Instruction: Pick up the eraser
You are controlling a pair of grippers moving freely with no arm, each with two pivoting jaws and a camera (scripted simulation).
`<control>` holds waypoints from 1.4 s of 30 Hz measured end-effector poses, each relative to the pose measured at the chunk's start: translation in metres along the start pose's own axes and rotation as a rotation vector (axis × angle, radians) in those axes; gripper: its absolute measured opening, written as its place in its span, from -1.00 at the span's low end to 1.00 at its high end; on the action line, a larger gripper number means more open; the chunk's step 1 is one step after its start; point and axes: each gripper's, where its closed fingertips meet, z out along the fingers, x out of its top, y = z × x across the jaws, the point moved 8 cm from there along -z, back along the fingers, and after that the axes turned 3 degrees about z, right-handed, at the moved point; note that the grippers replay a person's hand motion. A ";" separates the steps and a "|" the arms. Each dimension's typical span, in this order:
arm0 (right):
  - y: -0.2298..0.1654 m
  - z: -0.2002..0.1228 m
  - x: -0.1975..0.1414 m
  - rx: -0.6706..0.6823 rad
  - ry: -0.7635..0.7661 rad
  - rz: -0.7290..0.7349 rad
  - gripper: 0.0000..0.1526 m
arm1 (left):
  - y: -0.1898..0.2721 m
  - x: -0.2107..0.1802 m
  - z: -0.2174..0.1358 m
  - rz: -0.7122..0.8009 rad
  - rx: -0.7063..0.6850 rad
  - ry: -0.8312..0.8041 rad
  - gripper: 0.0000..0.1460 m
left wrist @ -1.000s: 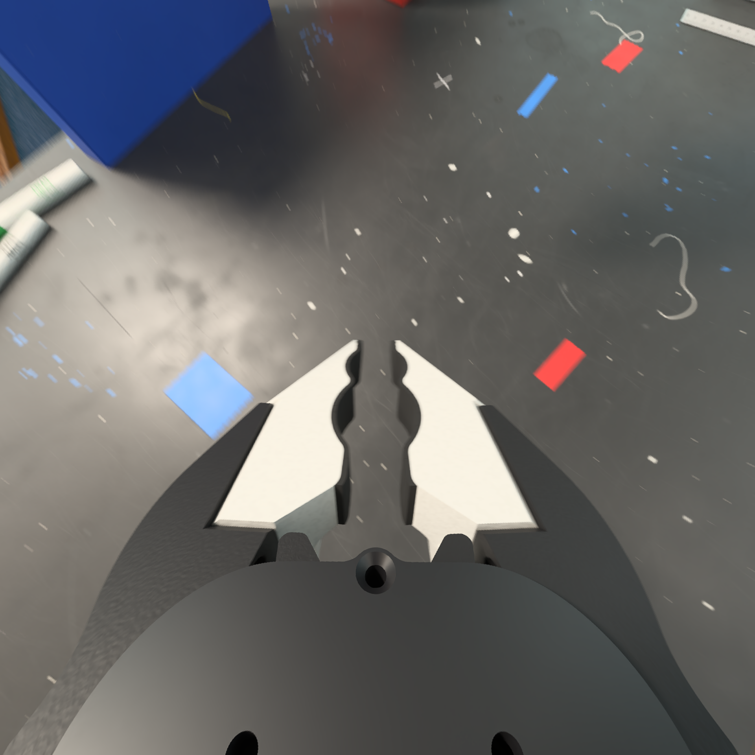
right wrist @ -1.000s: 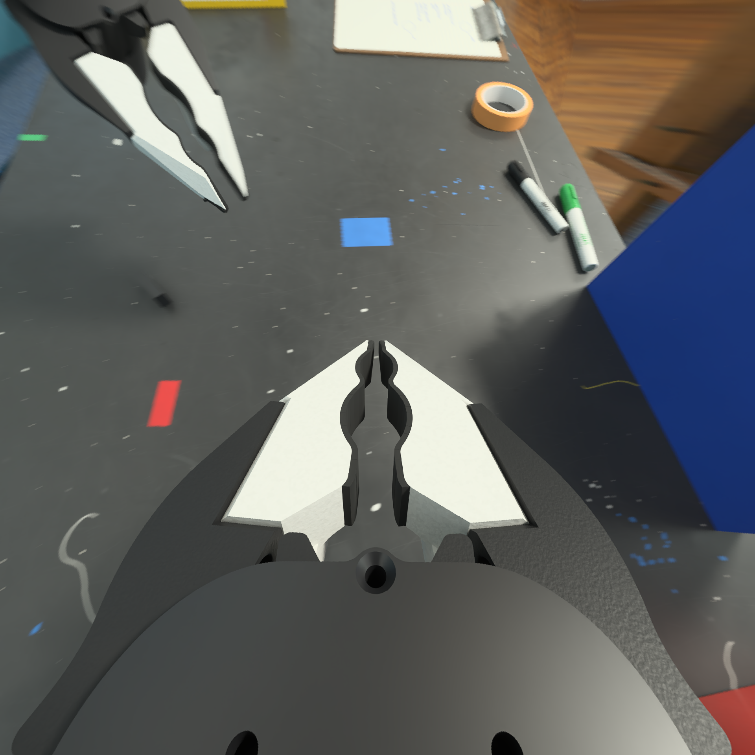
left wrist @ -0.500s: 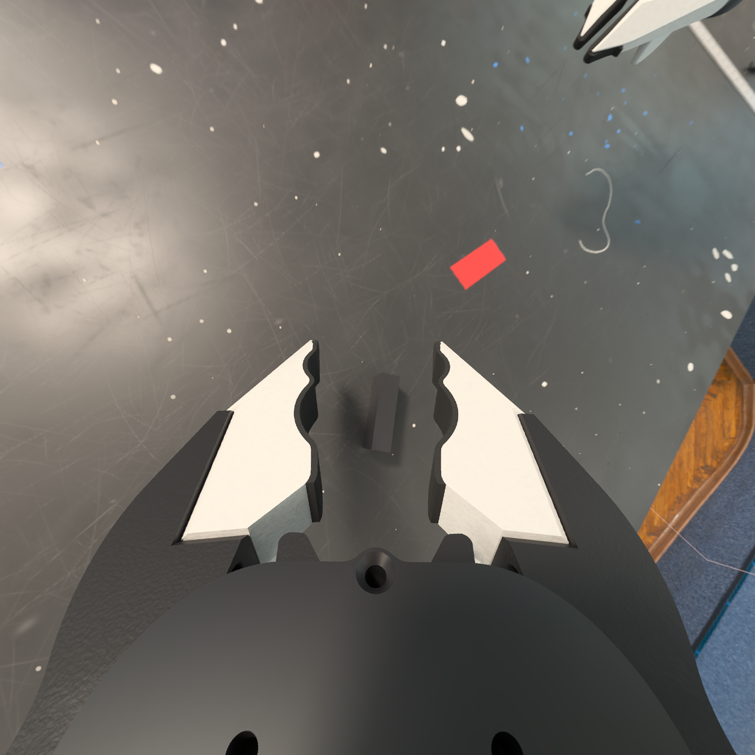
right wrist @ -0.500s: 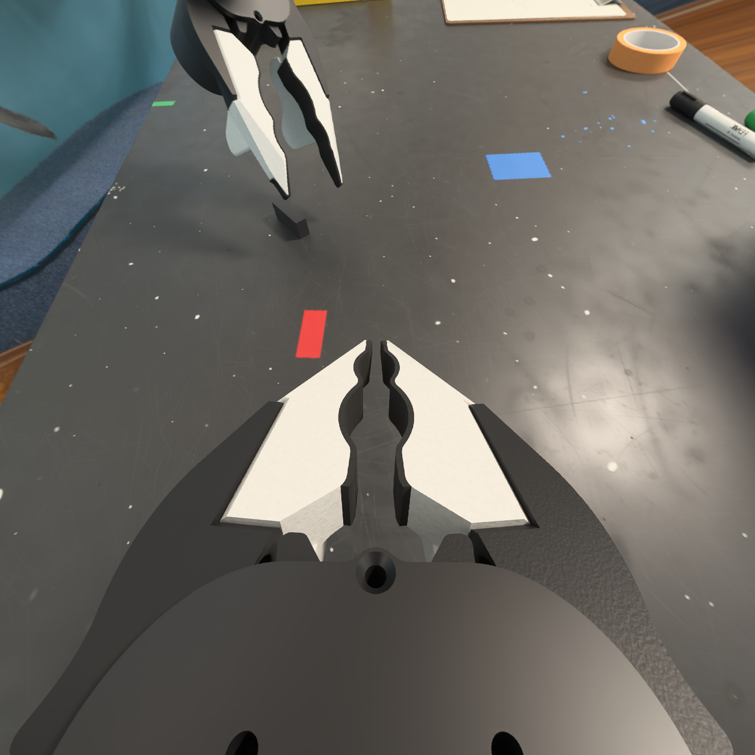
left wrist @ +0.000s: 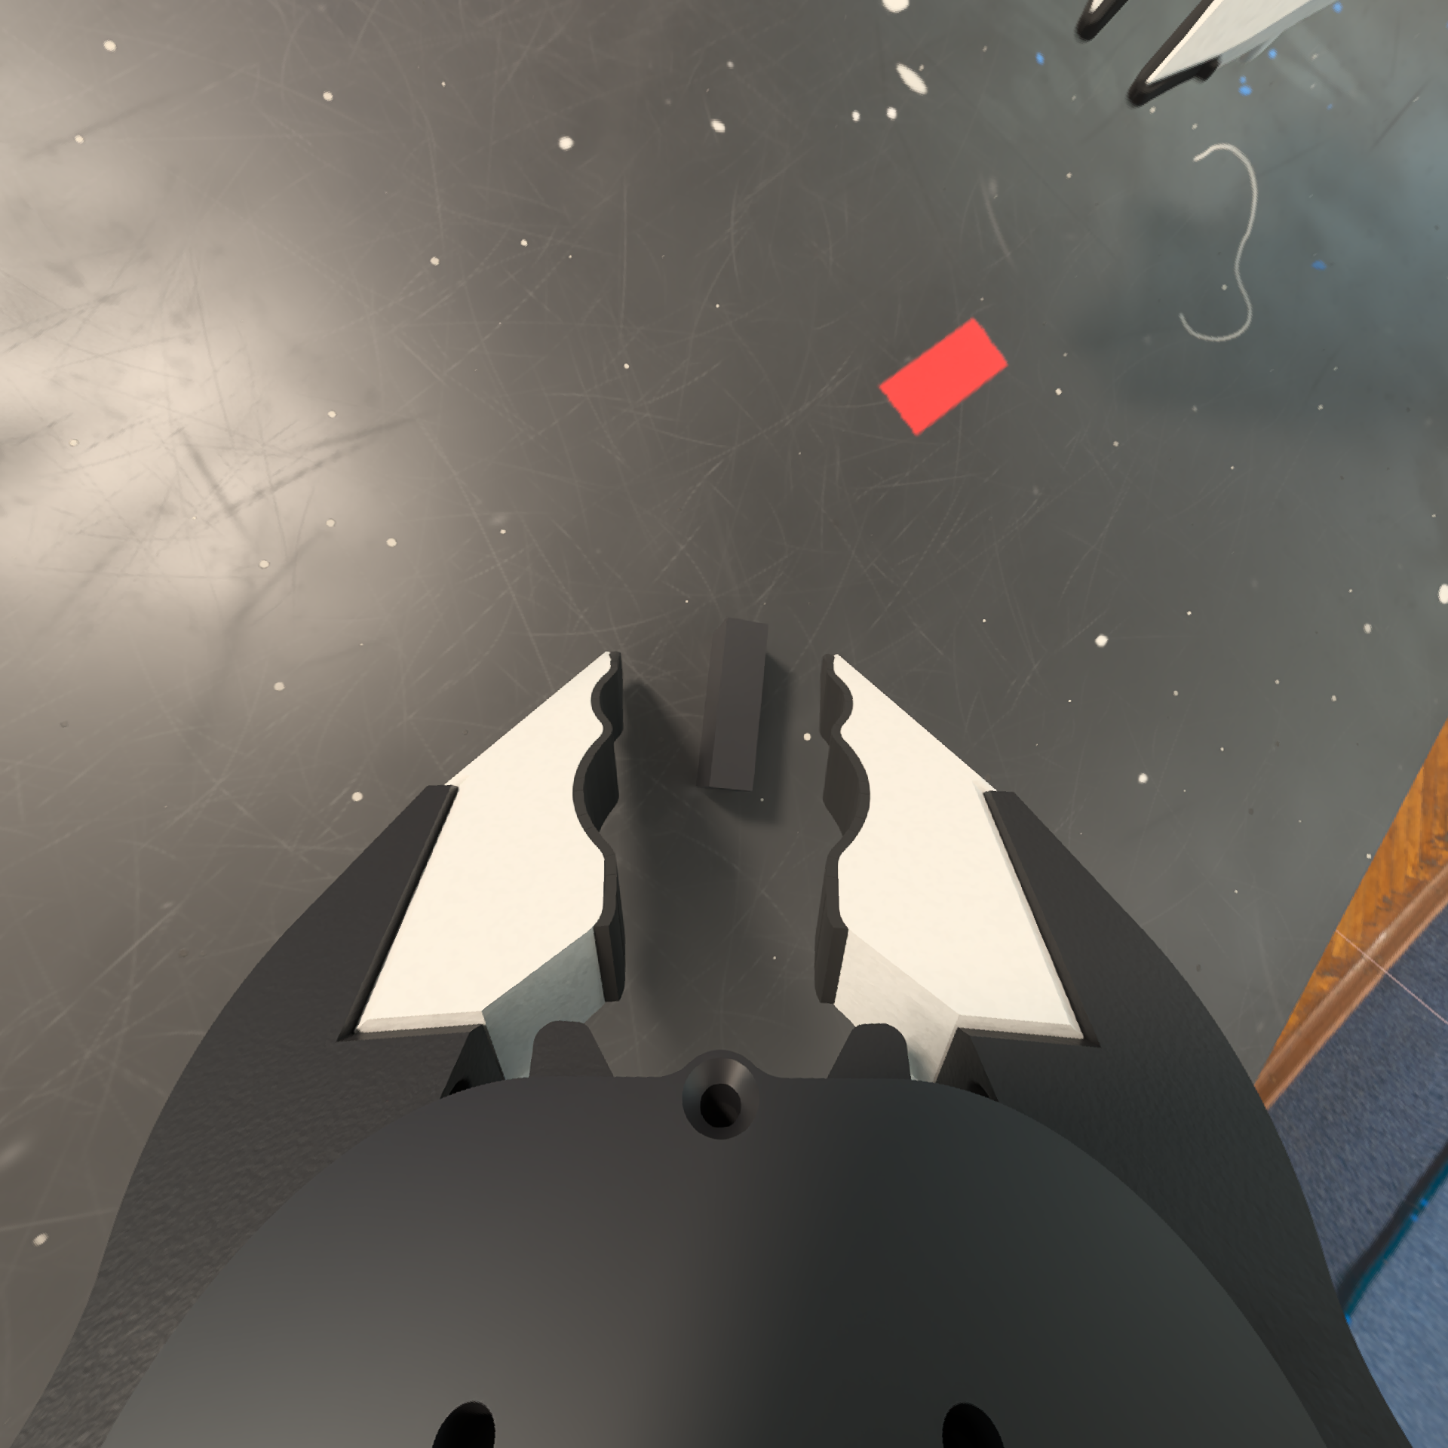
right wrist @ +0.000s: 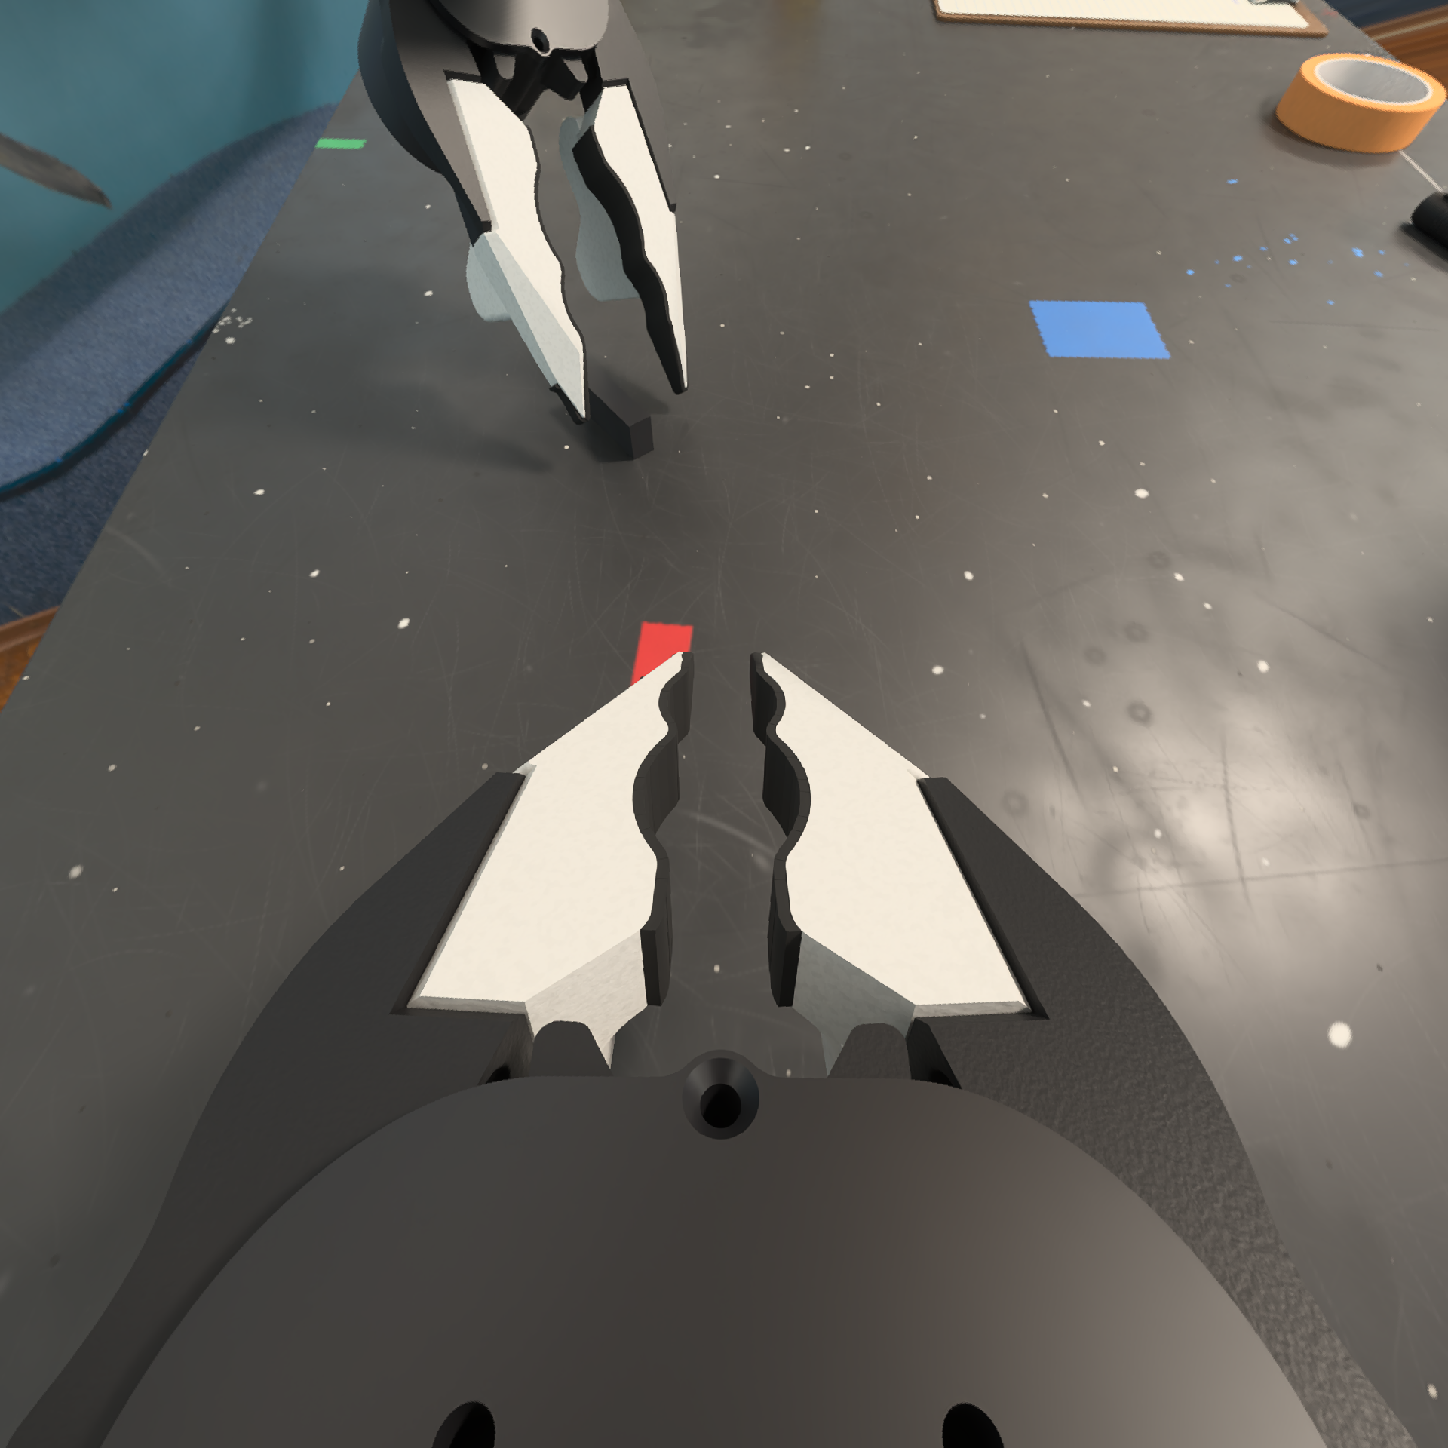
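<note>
The eraser (left wrist: 733,705) is a small dark block lying on the dark grey table (left wrist: 392,392). In the left wrist view it sits lengthwise between my left gripper's (left wrist: 721,657) open fingers, with a gap on each side. The right wrist view shows the left gripper (right wrist: 627,400) pointing down with its tips just above the table, astride the eraser (right wrist: 631,437). My right gripper (right wrist: 721,657) is a little open and empty, low over the table and well short of the eraser. Its fingers (left wrist: 1222,31) show at the top right of the left wrist view.
A red tape patch (left wrist: 943,374) lies between the two grippers and also shows in the right wrist view (right wrist: 664,644). A blue patch (right wrist: 1097,329), an orange tape roll (right wrist: 1359,102) and a clipboard (right wrist: 1120,12) lie farther off. The table edge (left wrist: 1363,901) is close on the left gripper's right.
My left gripper has come down closer to the eraser, which now sits at its fingertips. My right gripper has moved forward to the red patch and its fingers have parted slightly.
</note>
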 end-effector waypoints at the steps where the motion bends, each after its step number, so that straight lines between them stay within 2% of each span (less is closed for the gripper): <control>1: -0.001 0.003 0.002 -0.001 -0.004 -0.008 -0.81 | 0.001 -0.001 0.001 0.001 -0.002 0.015 -0.35; 4: -0.003 0.013 0.007 0.012 -0.012 -0.030 -0.81 | 0.005 -0.004 0.006 0.020 -0.012 0.022 -0.41; 13: -0.003 0.040 0.018 0.008 -0.090 -0.063 -0.82 | 0.003 -0.012 0.007 0.052 -0.049 0.075 -0.77; 16: -0.005 0.049 0.021 0.003 -0.130 -0.087 -0.89 | 0.001 -0.015 0.004 0.026 -0.078 0.087 -0.76; 23: -0.008 0.059 0.028 0.038 -0.130 -0.107 -0.88 | 0.000 -0.015 0.004 0.054 -0.055 0.100 -0.65; 25: -0.009 0.059 0.027 0.041 -0.128 -0.103 -0.88 | 0.002 -0.015 0.004 0.065 -0.061 0.091 -0.67; 28: -0.011 0.059 0.024 0.040 -0.126 -0.095 -0.88 | 0.004 -0.017 0.004 0.098 -0.029 0.080 -0.84; 33: -0.009 0.059 0.025 0.026 -0.113 -0.084 -0.88 | 0.003 -0.009 0.003 0.119 -0.008 0.101 -0.85; 35: -0.007 0.057 0.026 0.008 -0.096 -0.077 -0.87 | 0.004 -0.002 0.000 0.183 0.029 0.135 -0.85; 39: 0.001 0.047 0.033 -0.040 -0.044 -0.059 -0.82 | 0.011 0.013 -0.006 0.413 0.147 0.200 -0.85; 42: 0.008 0.038 0.036 -0.076 -0.001 -0.042 -0.75 | 0.013 0.019 -0.005 0.413 0.078 0.217 -0.85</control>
